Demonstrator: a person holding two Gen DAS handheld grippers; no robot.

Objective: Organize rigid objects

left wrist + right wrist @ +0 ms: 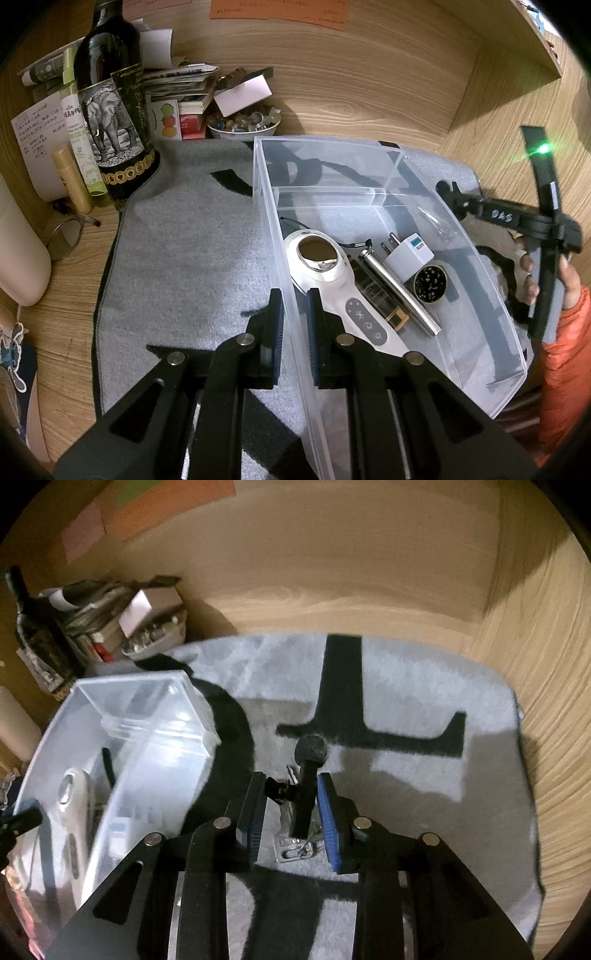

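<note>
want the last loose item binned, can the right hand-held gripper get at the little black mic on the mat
Probably yes: the right hand-held gripper already straddles the clip-on mic on the mat, with nothing between.

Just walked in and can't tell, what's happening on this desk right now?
A person is sorting small items into a clear plastic bin on a grey felt mat. The left claw is clamped on the bin's near wall, steadying it. The right claw straddles a small black clip-on microphone with a foam tip lying on the mat; its pads do not clearly press it yet.
</note>
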